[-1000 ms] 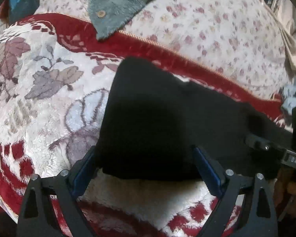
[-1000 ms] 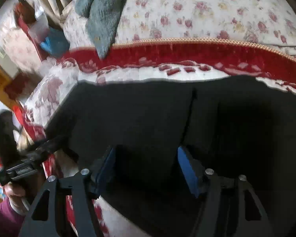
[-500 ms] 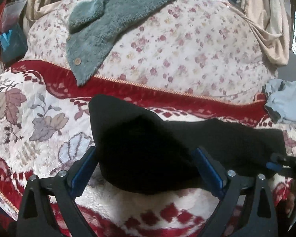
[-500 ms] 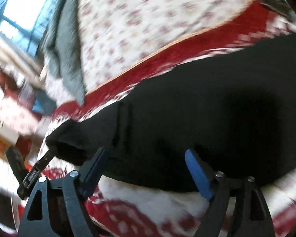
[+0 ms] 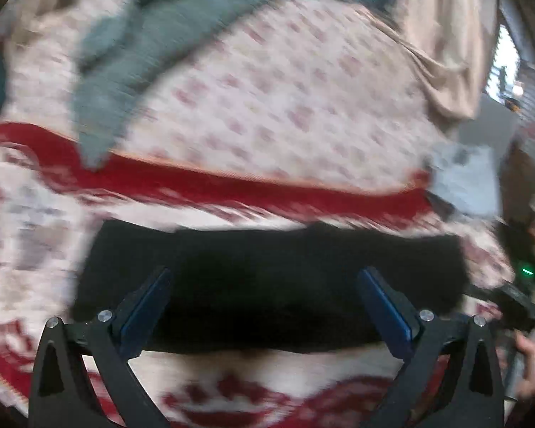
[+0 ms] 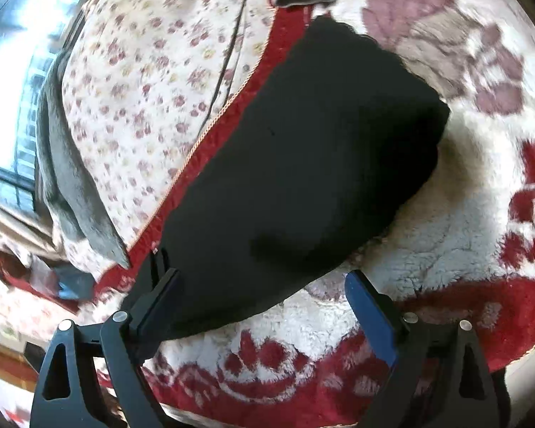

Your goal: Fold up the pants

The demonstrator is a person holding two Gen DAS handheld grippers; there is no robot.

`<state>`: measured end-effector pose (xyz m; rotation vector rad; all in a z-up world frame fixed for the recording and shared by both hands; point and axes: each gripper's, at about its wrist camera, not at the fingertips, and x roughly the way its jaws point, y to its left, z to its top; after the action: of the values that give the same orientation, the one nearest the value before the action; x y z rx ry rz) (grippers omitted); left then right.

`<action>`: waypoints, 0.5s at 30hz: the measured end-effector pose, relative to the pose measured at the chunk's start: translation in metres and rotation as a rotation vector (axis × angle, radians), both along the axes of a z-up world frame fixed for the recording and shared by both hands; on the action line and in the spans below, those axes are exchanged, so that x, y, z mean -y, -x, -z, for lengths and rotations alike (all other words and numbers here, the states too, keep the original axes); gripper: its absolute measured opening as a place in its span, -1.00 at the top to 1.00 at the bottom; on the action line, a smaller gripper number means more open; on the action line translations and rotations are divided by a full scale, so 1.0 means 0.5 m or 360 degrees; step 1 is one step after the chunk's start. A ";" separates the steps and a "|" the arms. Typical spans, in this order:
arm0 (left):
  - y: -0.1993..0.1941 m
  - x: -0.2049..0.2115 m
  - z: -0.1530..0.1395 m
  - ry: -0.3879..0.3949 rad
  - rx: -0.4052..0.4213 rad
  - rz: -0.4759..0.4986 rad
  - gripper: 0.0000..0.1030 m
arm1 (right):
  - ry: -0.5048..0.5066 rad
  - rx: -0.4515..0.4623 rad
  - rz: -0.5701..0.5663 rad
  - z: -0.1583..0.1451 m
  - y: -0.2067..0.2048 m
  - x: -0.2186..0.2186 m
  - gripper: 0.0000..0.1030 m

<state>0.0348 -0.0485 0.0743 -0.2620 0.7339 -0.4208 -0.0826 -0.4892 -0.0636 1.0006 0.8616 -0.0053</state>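
Fleecy blanket (image 6: 428, 249), folded black pants (image 6: 296, 164) beyond both opening, empty grippers (image 5: 264, 306) (image 6: 260, 306)

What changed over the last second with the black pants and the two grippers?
Both grippers, left gripper and right gripper, drew back from the black pants, jaws opening, nothing gripped. The pants went from spread out to a compact fold. The blanket and grey towel stayed put.

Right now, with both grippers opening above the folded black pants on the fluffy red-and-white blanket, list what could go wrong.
1. The folded black pants make a thick, soft bundle; with the left gripper and right gripper both opening and nothing pinched, the fold may spring open.
2. The fluffy red-and-white blanket is uneven, so the bundle could slump.
3. The right gripper's left finger hangs over the pants' edge; pulling away could snag the fabric.
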 end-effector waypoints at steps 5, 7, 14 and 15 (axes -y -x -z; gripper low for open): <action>-0.057 0.138 0.017 0.0071 -0.0145 0.0396 -0.99 | -0.0064 -0.0012 0.0018 0.031 -0.017 0.014 -0.84; -0.083 0.196 0.024 0.0086 -0.0182 0.0516 -0.99 | -0.0107 -0.0034 0.0044 0.053 -0.030 0.022 -0.84; -0.179 0.386 0.020 0.0022 -0.0211 0.0871 -0.99 | -0.0125 0.0124 0.0072 0.061 -0.072 0.046 -0.38; -0.193 0.409 0.020 0.0015 -0.0218 0.0909 -0.99 | -0.0182 0.0136 0.0087 0.073 -0.076 0.052 -0.11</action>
<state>0.1312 -0.2528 0.0642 -0.0850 0.9406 -0.9550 -0.0444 -0.5154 -0.0999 1.1233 0.7626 0.0402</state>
